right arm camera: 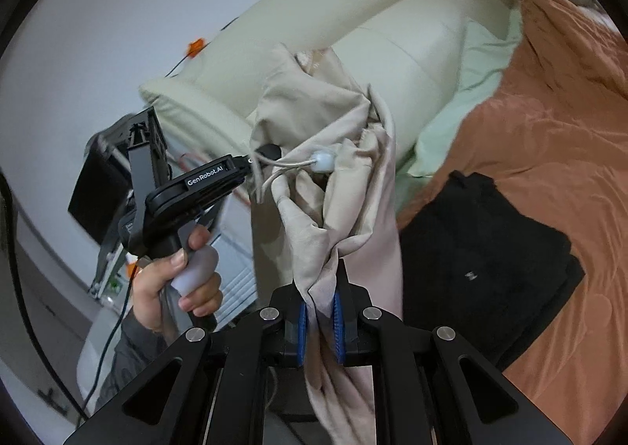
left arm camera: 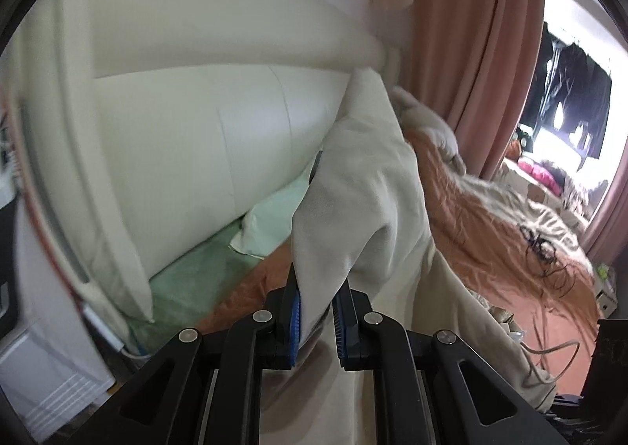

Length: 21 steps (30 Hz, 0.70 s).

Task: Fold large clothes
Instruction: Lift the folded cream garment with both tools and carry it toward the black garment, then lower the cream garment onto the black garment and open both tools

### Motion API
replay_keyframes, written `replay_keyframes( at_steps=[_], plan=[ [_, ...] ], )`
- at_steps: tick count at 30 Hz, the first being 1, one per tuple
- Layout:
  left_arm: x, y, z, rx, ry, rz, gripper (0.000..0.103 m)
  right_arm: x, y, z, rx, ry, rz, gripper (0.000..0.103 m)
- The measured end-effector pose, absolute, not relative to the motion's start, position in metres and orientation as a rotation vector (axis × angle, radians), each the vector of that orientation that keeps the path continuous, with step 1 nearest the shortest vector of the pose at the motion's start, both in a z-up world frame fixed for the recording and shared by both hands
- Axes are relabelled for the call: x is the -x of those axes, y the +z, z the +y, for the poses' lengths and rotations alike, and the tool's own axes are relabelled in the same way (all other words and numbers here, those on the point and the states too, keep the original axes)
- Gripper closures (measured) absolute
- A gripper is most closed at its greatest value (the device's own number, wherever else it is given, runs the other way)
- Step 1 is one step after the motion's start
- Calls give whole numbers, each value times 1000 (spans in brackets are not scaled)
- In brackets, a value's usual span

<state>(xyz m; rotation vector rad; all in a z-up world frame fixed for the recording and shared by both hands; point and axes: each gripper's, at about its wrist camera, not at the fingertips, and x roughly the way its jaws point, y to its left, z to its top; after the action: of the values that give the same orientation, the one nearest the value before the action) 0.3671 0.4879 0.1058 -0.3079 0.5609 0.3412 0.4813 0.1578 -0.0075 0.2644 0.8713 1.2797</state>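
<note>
We see the left hand-held gripper clamped on a fold of the beige garment, and the right hand-held gripper clamped on another fold of it; the cloth hangs bunched between them above the bed. Its full shape is hidden in the folds. A drawstring toggle shows. The left hand holds its handle. A folded black garment lies on the orange cover; the window side is blurred.
</note>
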Motion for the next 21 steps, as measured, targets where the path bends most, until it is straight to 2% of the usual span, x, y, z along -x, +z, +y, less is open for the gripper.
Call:
replay_keyframes(
  at_steps=[9,16,21],
  plan=[
    [-451,53,487,227,356,695,90,-561,-80,145,-391,1220,980,92],
    [-489,15,495,203,387,722,89,-604,-146,124,-479,1079,1043,92],
    [-494,1,496,180,477,723,80,-618,-192,116,-537,998,1109,92]
  ],
)
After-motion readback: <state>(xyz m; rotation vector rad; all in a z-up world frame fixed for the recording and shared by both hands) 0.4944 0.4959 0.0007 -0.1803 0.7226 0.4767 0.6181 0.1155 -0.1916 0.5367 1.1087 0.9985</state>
